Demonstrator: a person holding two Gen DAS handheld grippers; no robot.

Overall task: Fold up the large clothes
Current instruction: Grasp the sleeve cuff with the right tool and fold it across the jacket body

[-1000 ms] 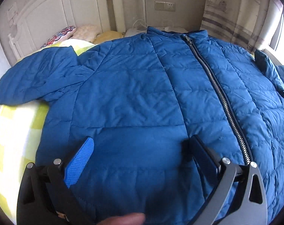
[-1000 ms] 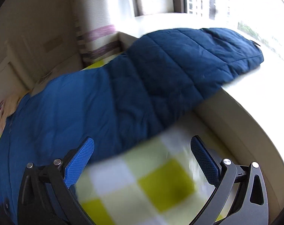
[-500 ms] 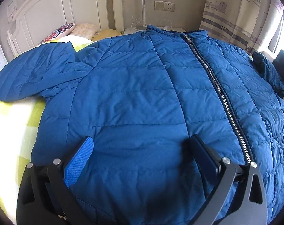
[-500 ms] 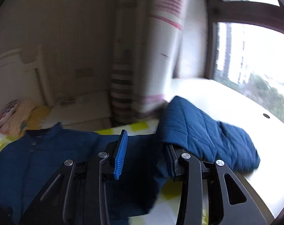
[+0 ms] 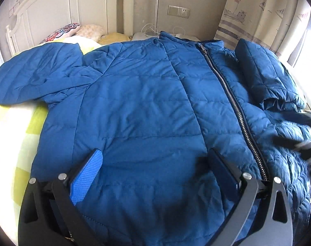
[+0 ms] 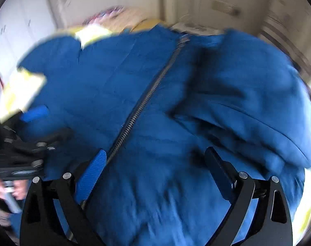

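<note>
A large blue quilted jacket lies front up on the bed, its zipper closed down the middle. Its left sleeve stretches out to the left. Its right sleeve lies folded over the body on the right. My left gripper is open and empty over the lower front of the jacket. My right gripper is open and empty over the jacket near the zipper; this view is blurred. The folded sleeve lies ahead and to the right of it.
The bed has a yellow and white checked sheet and a white headboard. Pillows lie at the head. A curtain and window stand at the right. The left gripper shows in the right wrist view.
My right gripper took hold of the right sleeve, carried it over the jacket's body and let it go; its jaws now stand open. My left gripper stayed open, moving slightly forward.
</note>
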